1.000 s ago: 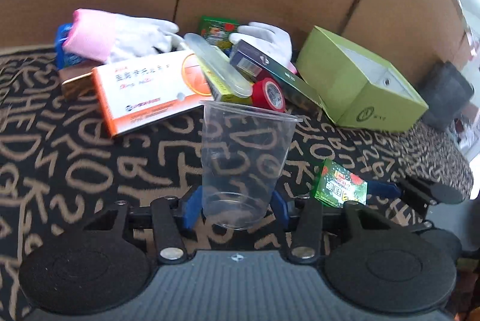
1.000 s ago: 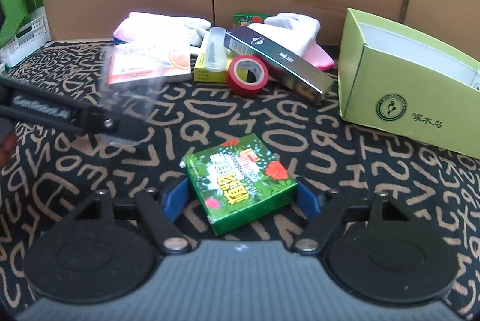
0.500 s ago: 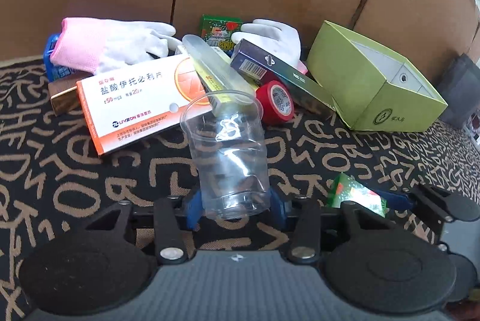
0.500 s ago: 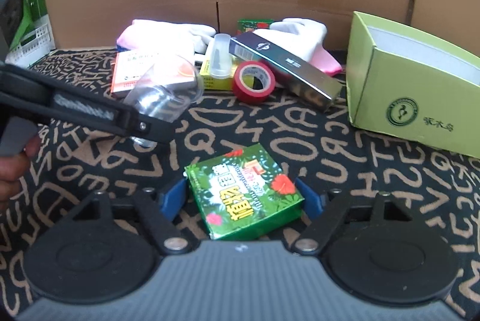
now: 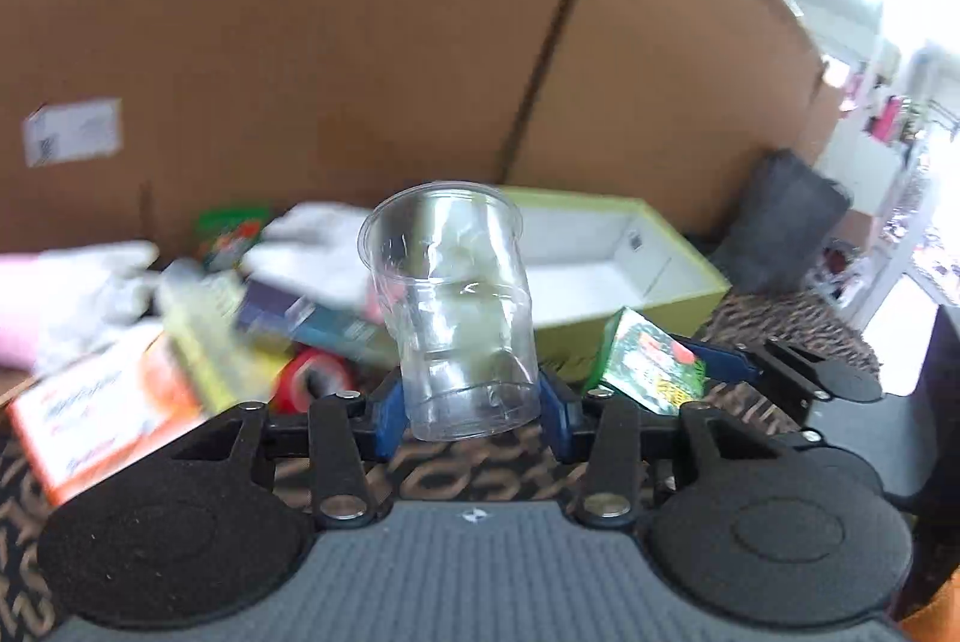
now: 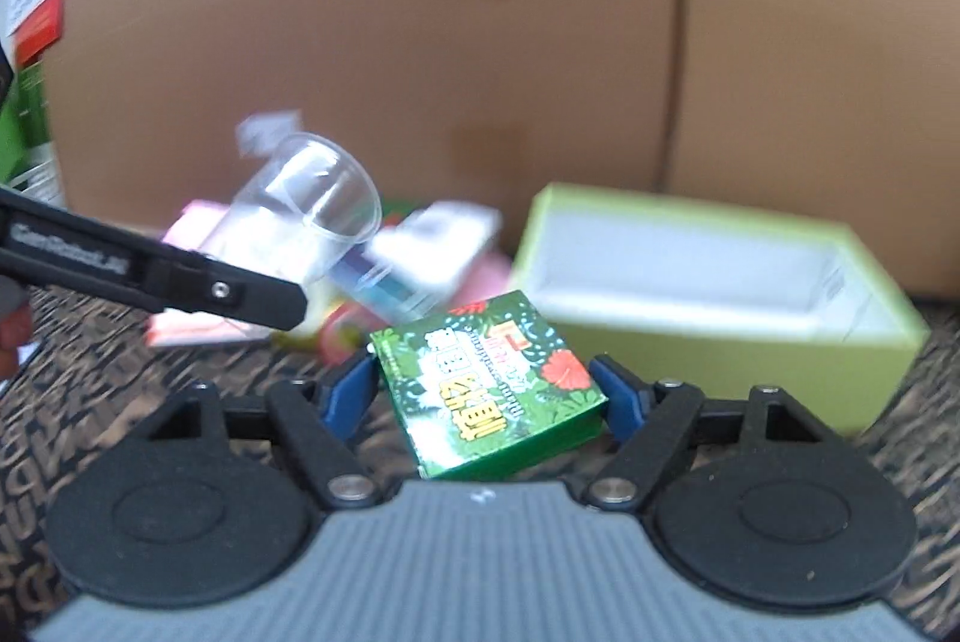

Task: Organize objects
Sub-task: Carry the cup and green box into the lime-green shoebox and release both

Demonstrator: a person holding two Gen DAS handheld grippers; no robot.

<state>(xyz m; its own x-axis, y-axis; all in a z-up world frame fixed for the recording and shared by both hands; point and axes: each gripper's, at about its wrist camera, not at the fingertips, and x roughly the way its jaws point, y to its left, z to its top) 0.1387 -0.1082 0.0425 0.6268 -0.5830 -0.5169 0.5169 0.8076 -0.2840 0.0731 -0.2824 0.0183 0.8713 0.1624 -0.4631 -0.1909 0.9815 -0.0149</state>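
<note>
My left gripper (image 5: pixel 471 411) is shut on a clear plastic cup (image 5: pixel 456 306) and holds it in the air, in front of the open lime-green box (image 5: pixel 606 246). The cup also shows in the right wrist view (image 6: pixel 306 216), tilted, with the left gripper's arm (image 6: pixel 150 270) under it. My right gripper (image 6: pixel 489 393) is shut on a small green printed box (image 6: pixel 489 384), lifted just left of the lime-green box (image 6: pixel 708 306). The green printed box also shows in the left wrist view (image 5: pixel 651 363).
A blurred pile lies at the back left: white and pink gloves (image 5: pixel 78 282), an orange-and-white medicine box (image 5: pixel 102 402), red tape (image 5: pixel 312 384), a dark long box (image 5: pixel 312 318). A cardboard wall (image 5: pixel 360 42) stands behind. The patterned cloth (image 6: pixel 78 378) covers the table.
Both grippers have risen off the cloth and moved toward the lime-green box, each carrying its object. The box's open white inside has come into view.
</note>
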